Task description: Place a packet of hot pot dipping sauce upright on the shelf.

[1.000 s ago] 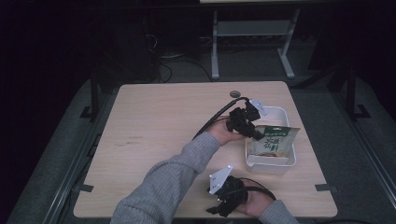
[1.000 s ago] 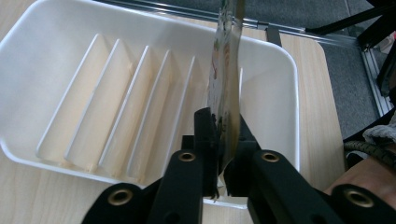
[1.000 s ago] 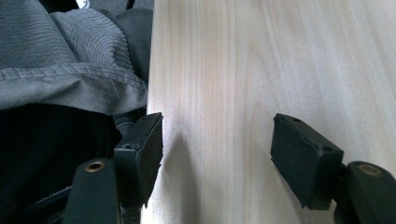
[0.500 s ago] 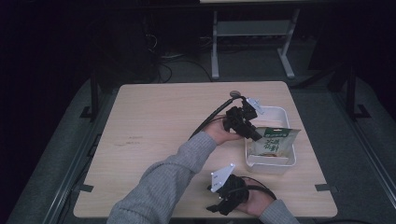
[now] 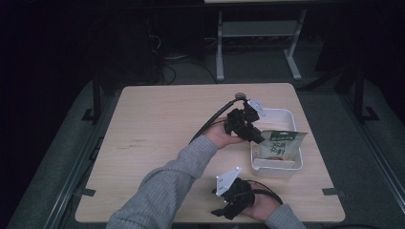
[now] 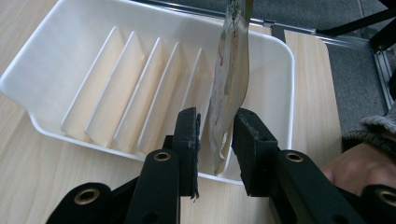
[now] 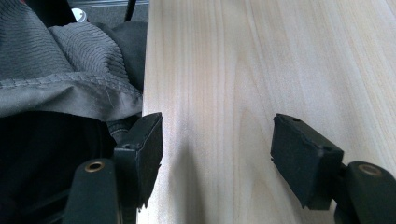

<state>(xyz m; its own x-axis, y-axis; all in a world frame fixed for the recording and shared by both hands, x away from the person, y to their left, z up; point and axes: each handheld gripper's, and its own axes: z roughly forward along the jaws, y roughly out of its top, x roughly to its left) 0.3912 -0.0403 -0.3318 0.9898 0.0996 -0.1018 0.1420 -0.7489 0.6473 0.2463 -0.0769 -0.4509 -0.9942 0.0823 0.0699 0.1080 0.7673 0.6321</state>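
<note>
Left gripper view finds the left gripper (image 6: pixel 215 140), jaws just eased apart, releasing the snack packet (image 6: pixel 231 79) upright into the white divided tray (image 6: pixel 37 100)'s end slot, while the right gripper (image 7: pixel 217 154) rests wide and empty.

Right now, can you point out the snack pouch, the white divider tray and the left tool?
snack pouch (image 6: pixel 229 88), left gripper view, its printed face above the pads.
white divider tray (image 5: pixel 286 115), high view, far rim.
left tool (image 6: pixel 215 135), left gripper view, midway between its two pads.
</note>
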